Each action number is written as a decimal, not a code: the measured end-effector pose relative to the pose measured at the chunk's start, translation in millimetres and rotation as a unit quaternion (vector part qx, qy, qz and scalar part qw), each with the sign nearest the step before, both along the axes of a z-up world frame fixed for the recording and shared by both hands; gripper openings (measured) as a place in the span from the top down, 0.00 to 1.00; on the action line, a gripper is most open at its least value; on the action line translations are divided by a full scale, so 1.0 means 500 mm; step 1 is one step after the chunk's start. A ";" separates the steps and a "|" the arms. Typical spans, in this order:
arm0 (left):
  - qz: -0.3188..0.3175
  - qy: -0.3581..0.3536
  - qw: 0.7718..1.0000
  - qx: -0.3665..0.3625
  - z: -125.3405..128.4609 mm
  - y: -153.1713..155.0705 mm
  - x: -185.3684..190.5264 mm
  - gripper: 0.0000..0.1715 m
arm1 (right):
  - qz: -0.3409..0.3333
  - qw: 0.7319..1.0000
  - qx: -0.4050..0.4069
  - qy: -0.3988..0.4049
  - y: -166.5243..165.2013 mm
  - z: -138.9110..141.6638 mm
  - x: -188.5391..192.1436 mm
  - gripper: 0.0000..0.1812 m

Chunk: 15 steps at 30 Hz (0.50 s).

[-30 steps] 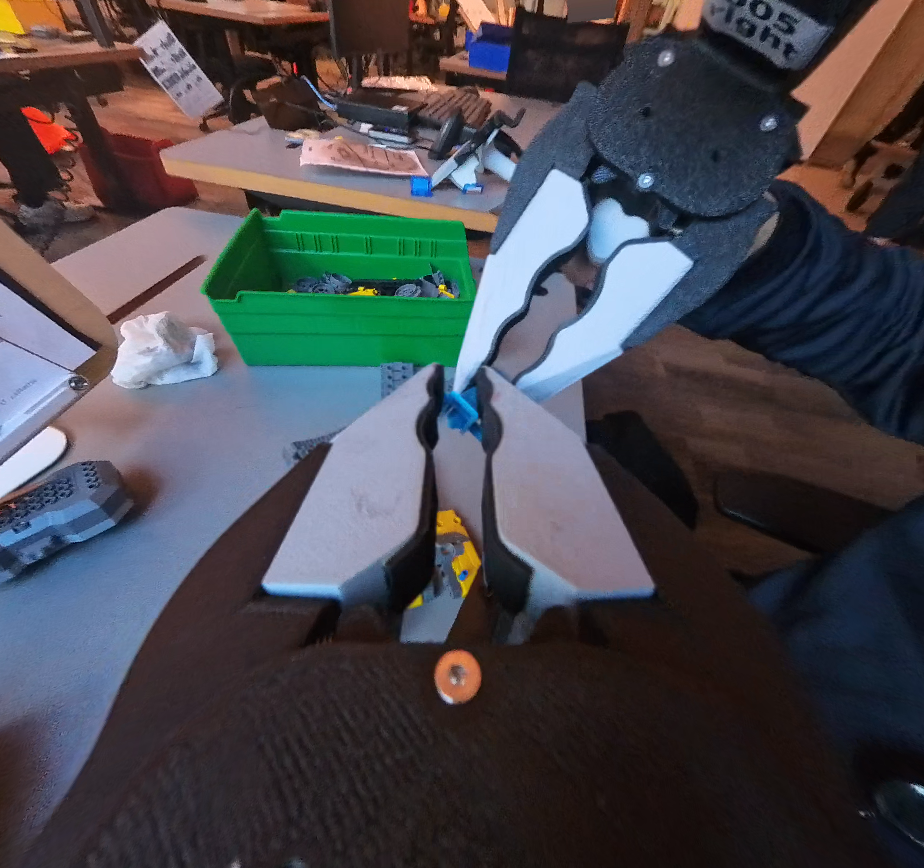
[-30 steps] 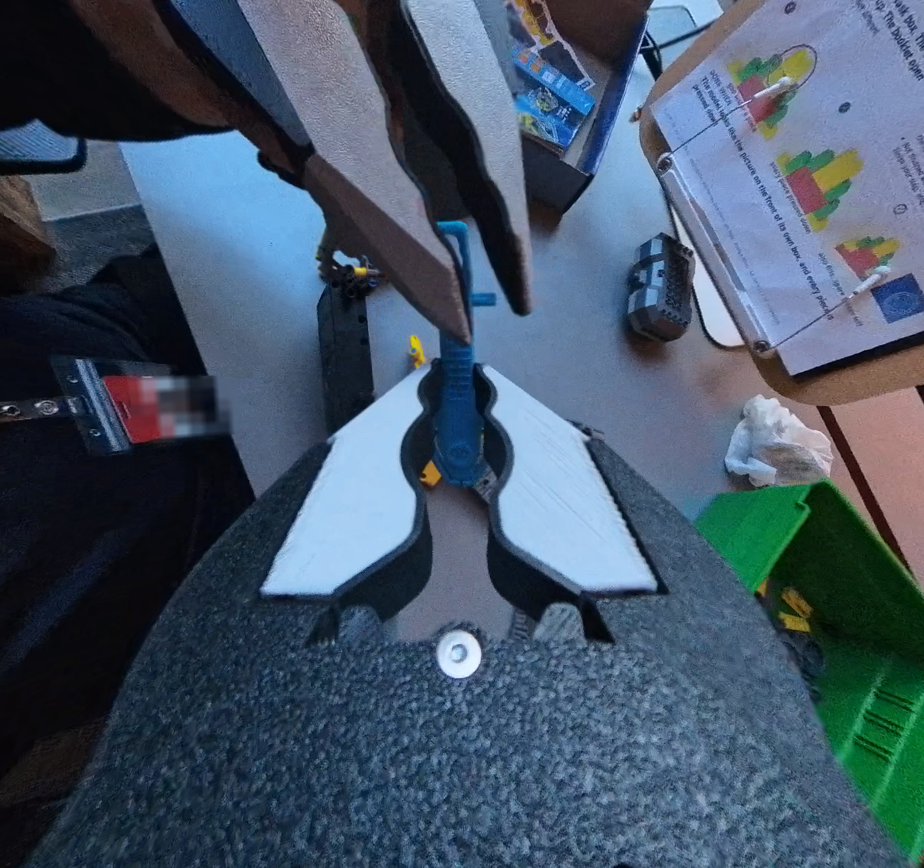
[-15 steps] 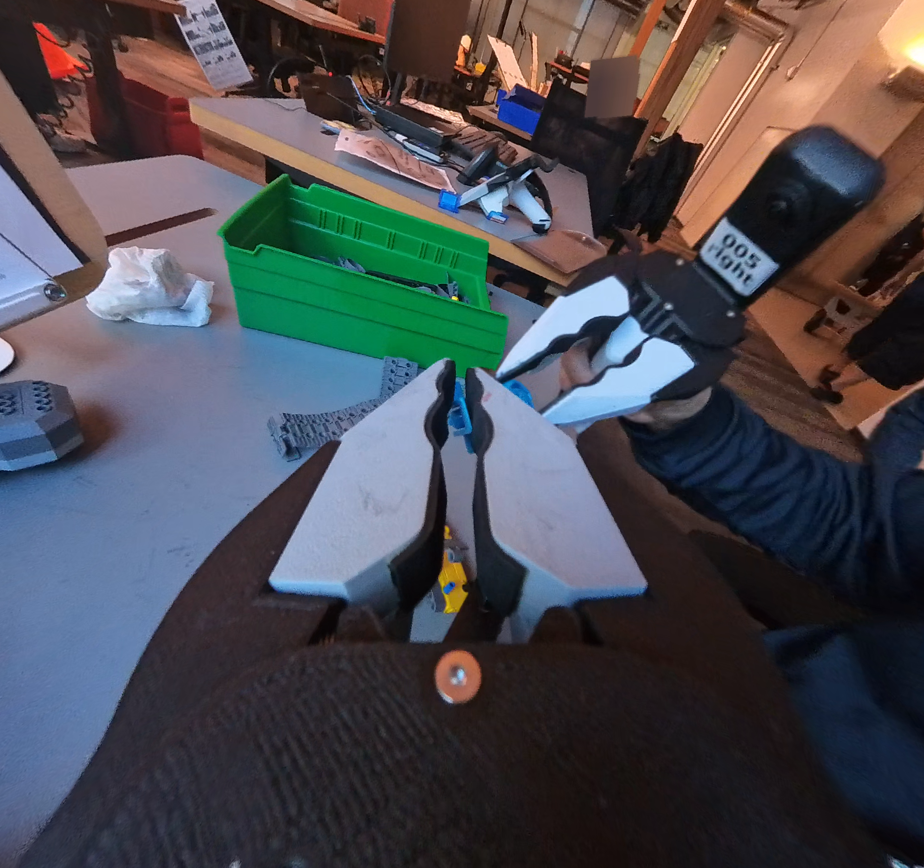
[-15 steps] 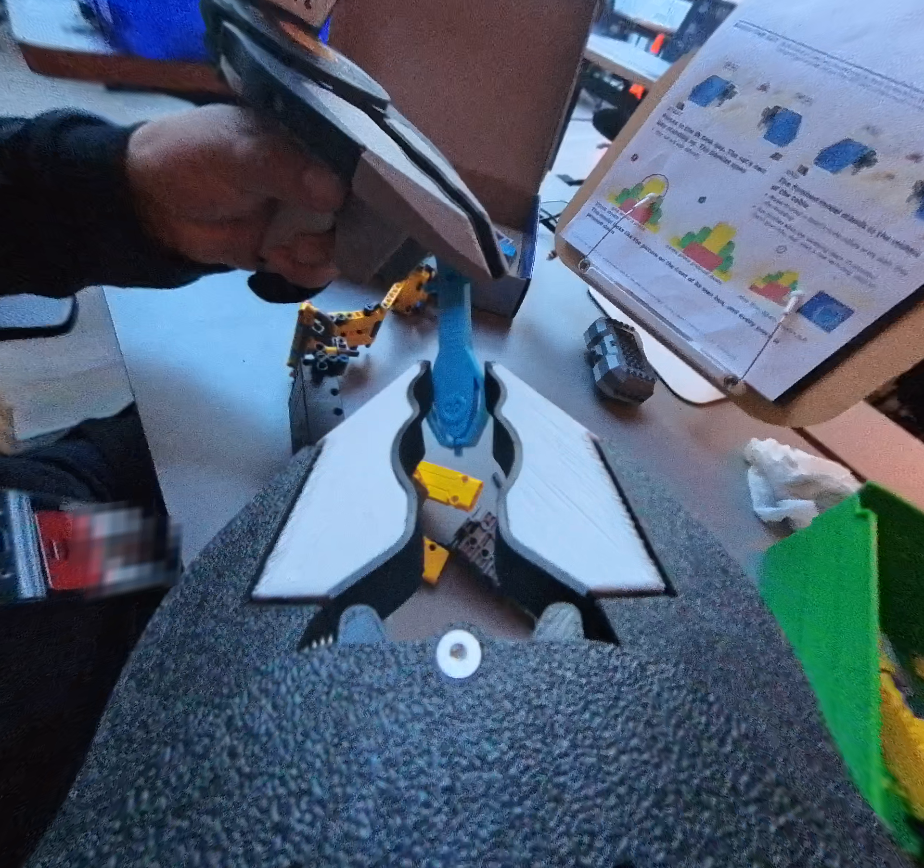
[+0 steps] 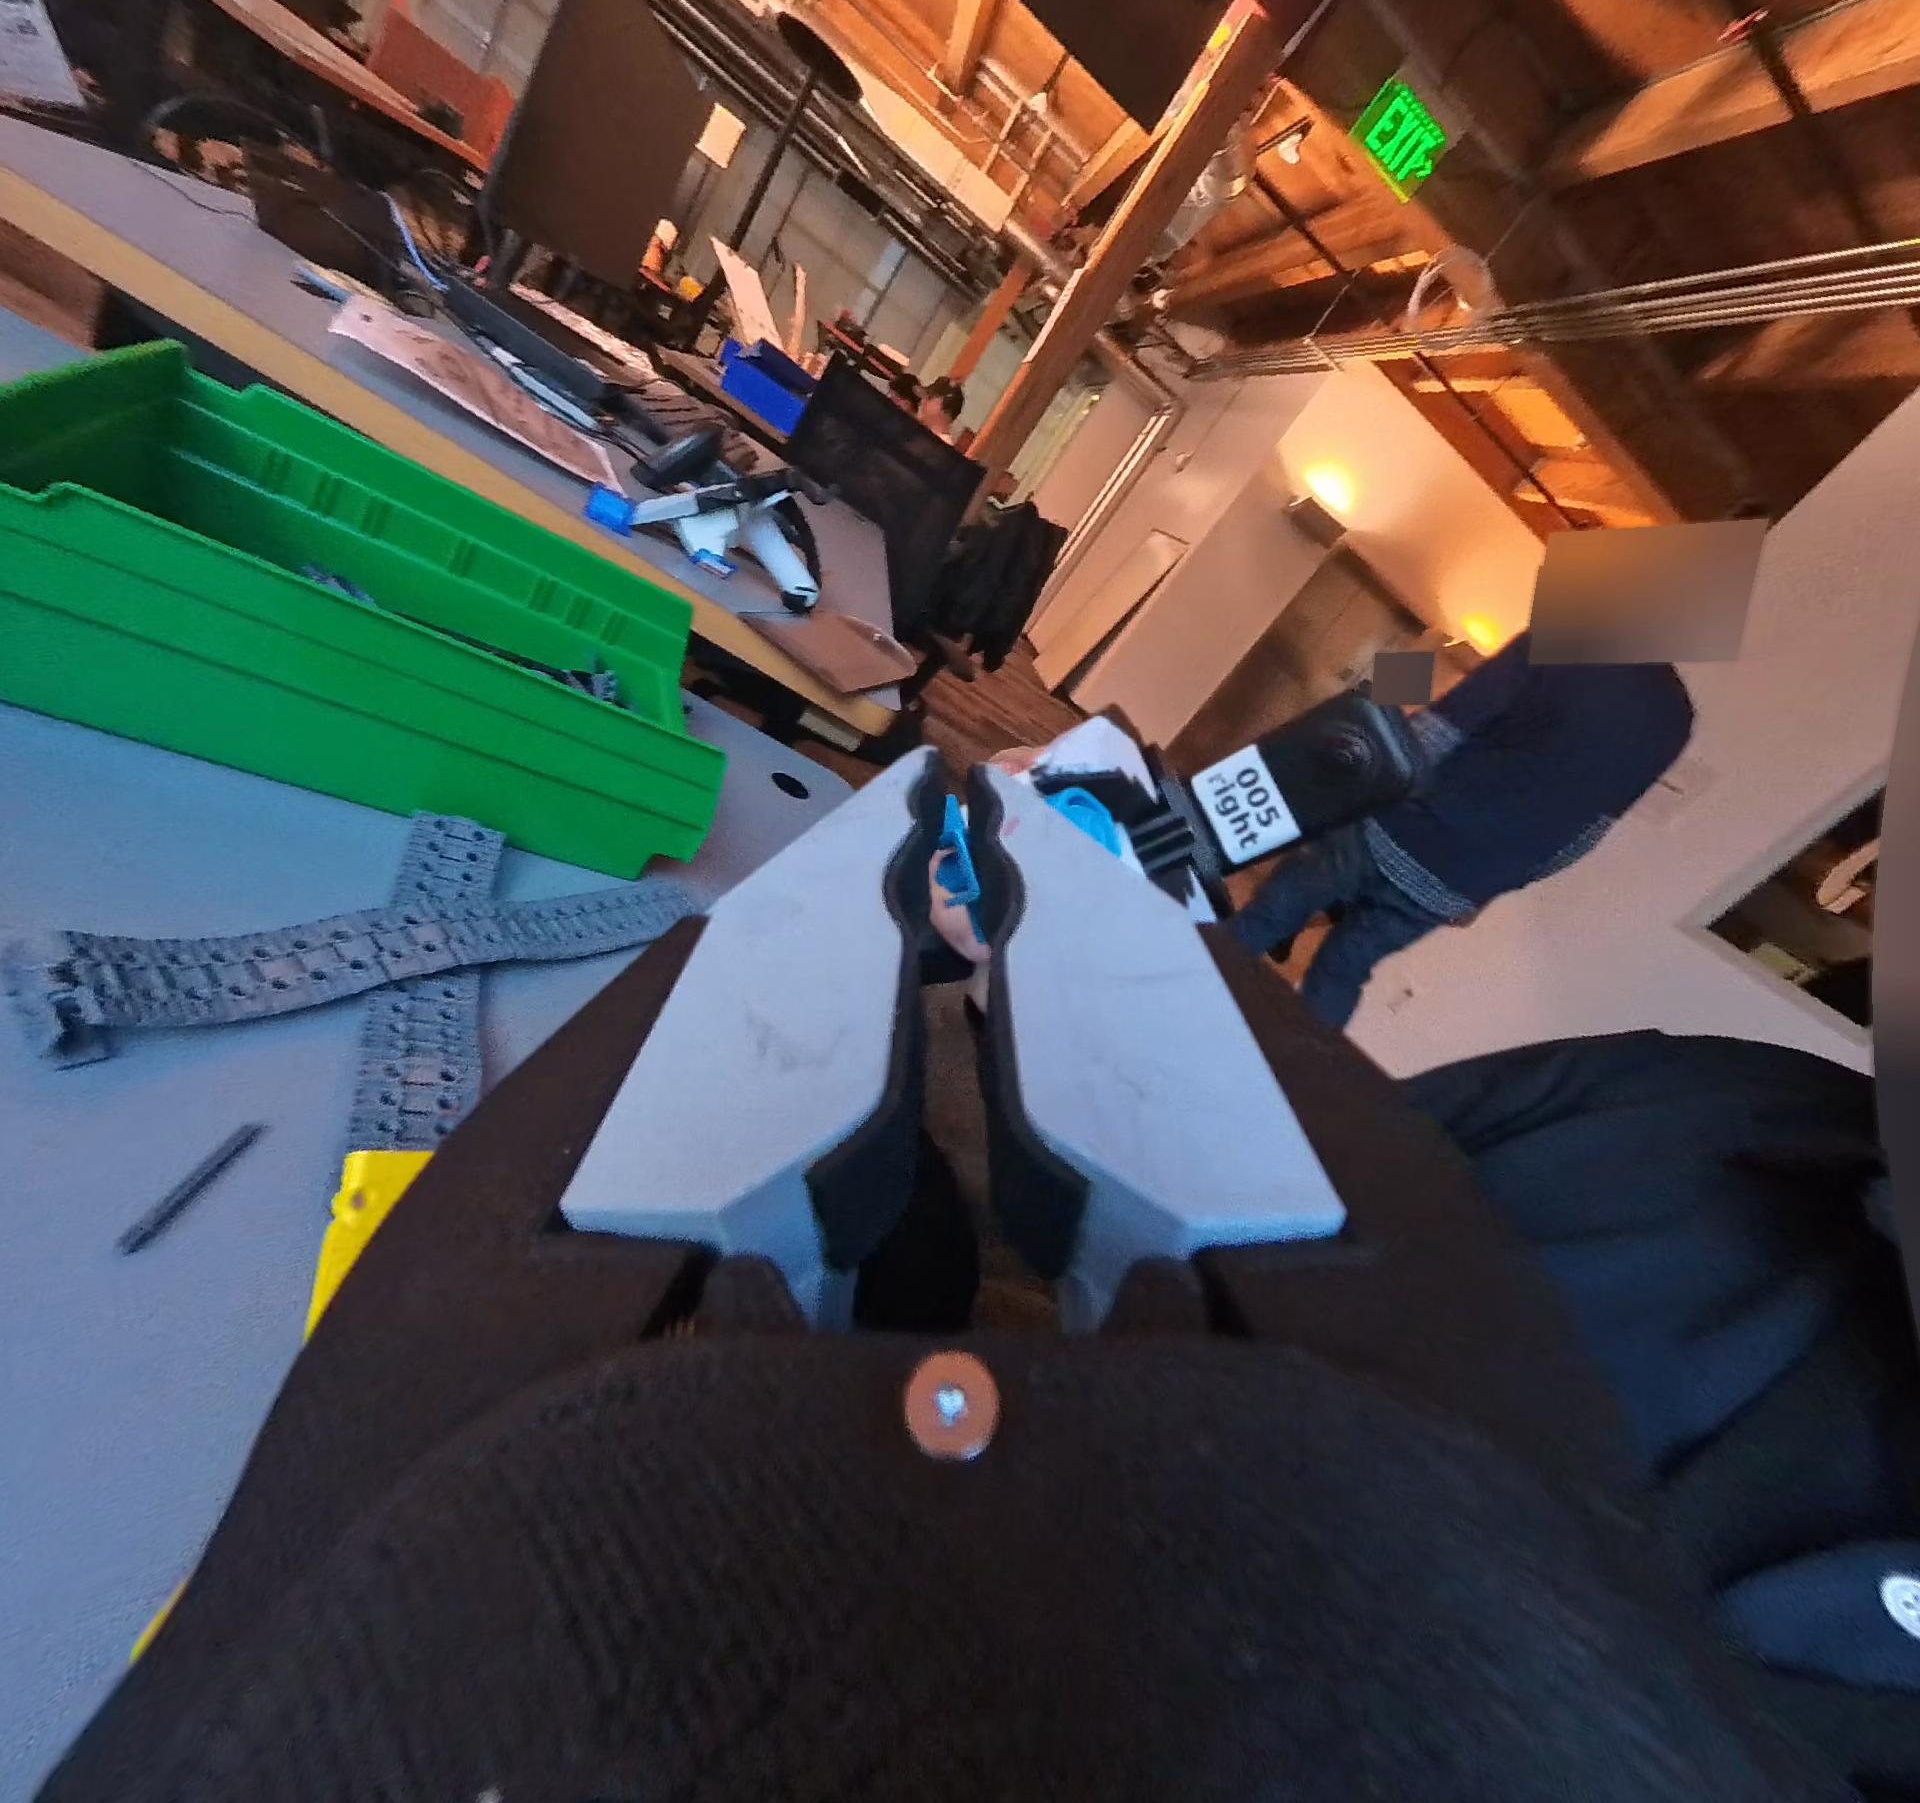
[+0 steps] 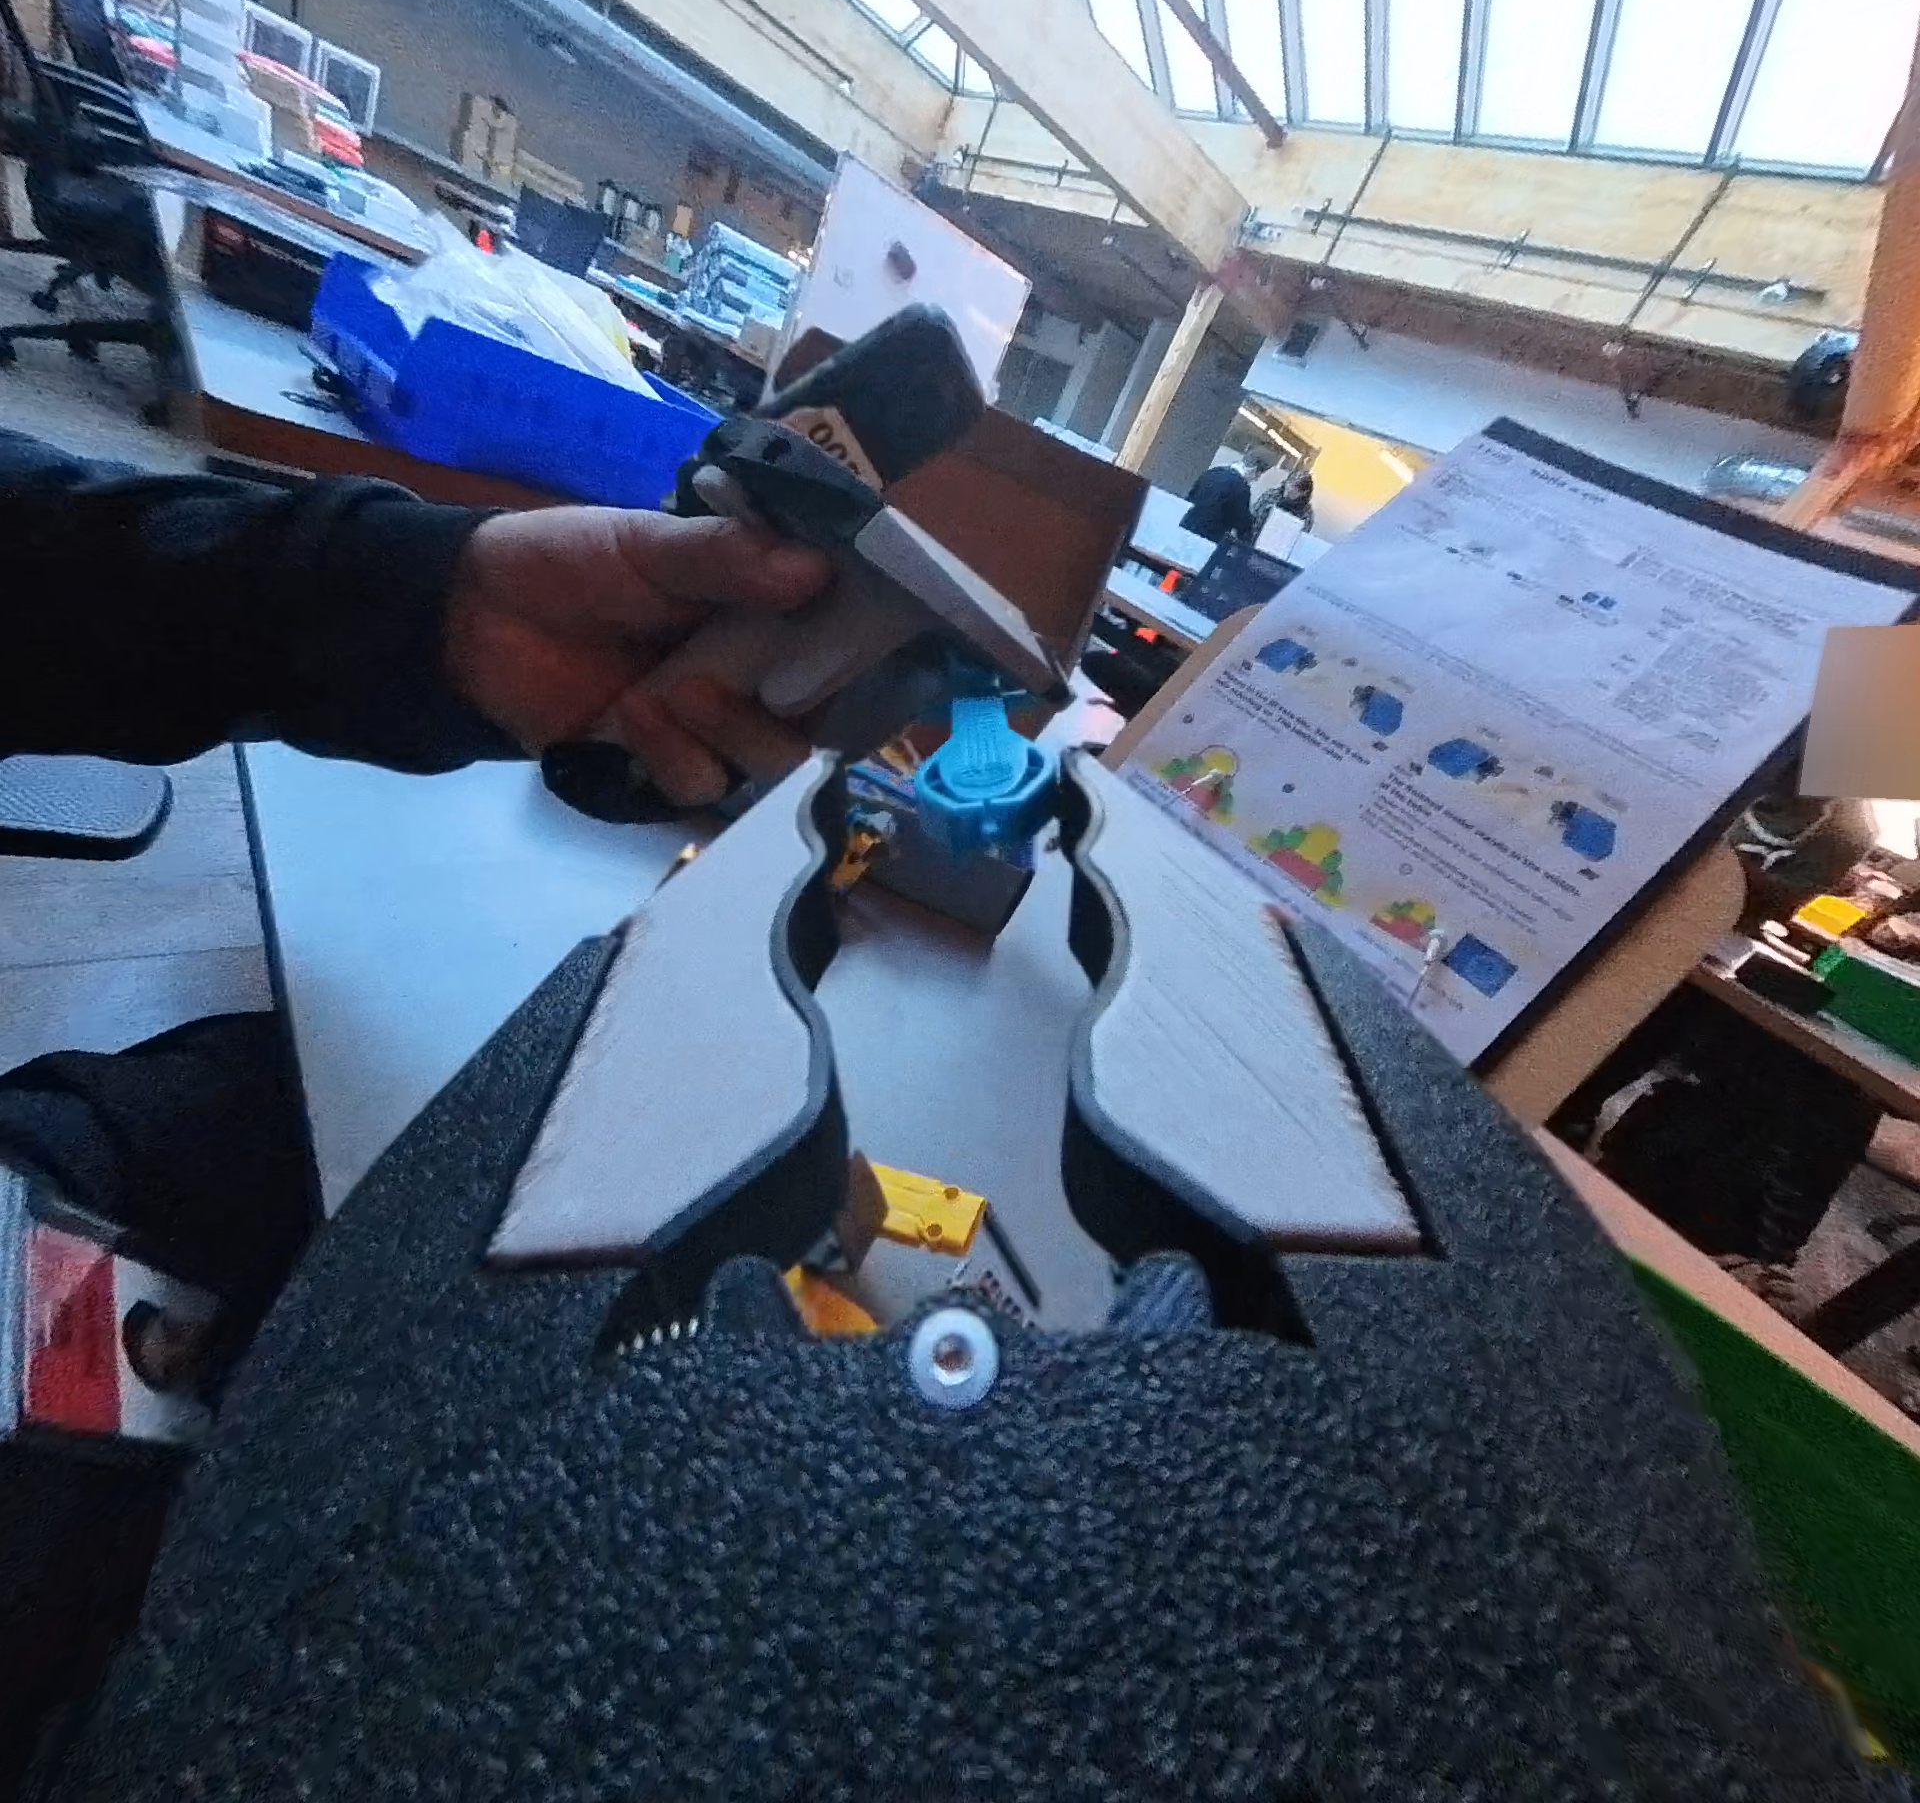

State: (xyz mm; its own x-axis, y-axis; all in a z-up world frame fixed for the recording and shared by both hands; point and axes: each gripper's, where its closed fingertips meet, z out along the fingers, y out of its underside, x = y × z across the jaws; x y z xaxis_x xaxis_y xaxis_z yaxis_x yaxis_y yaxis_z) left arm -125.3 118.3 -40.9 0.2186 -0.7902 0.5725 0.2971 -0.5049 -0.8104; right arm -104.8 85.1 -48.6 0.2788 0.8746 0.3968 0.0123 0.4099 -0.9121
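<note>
A long blue plastic tool [image 6: 977, 792] hangs in the air between my two grippers, above the grey table [image 6: 468, 880]. My left gripper [image 5: 954, 785] is shut on the thin end of the blue tool [image 5: 958, 865]; it also shows in the right wrist view [image 6: 1023, 688], held by a hand. My right gripper [image 6: 951, 777] is open, and its jaws stand on either side of the tool's wide end, with a gap on the left side. In the left wrist view the right gripper [image 5: 1049, 787] sits just beyond my left fingertips.
A green bin [image 5: 416, 714] with grey parts stands at the left. Two crossed grey track strips [image 5: 312, 943] and a yellow piece [image 5: 364, 1213] lie on the table. A clipboard with an instruction sheet [image 6: 1507, 766], a brown box [image 6: 1039, 527] and yellow bricks [image 6: 925, 1223] are nearby. Left tips to right tips: about 4 cm.
My right gripper has opened and let go of the blue tool, which my left gripper still grips. Both grippers have lifted and tilted upward, away from the table.
</note>
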 end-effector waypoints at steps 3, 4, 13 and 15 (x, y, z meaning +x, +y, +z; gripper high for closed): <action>-0.016 -0.023 1.000 -0.013 0.006 -0.013 0.005 0.99 | -0.011 1.000 0.024 0.016 -0.008 0.012 0.005 0.87; -0.019 -0.027 0.999 -0.016 0.005 -0.015 0.007 0.99 | -0.011 0.999 0.029 0.019 -0.010 0.015 0.006 0.87; -0.047 -0.071 0.995 -0.059 -0.014 -0.022 0.034 0.99 | -0.008 0.999 0.034 0.005 -0.014 0.006 -0.012 0.87; -0.046 -0.082 0.993 -0.069 -0.015 -0.016 0.033 0.99 | -0.010 1.000 0.027 0.005 -0.007 0.003 -0.012 0.87</action>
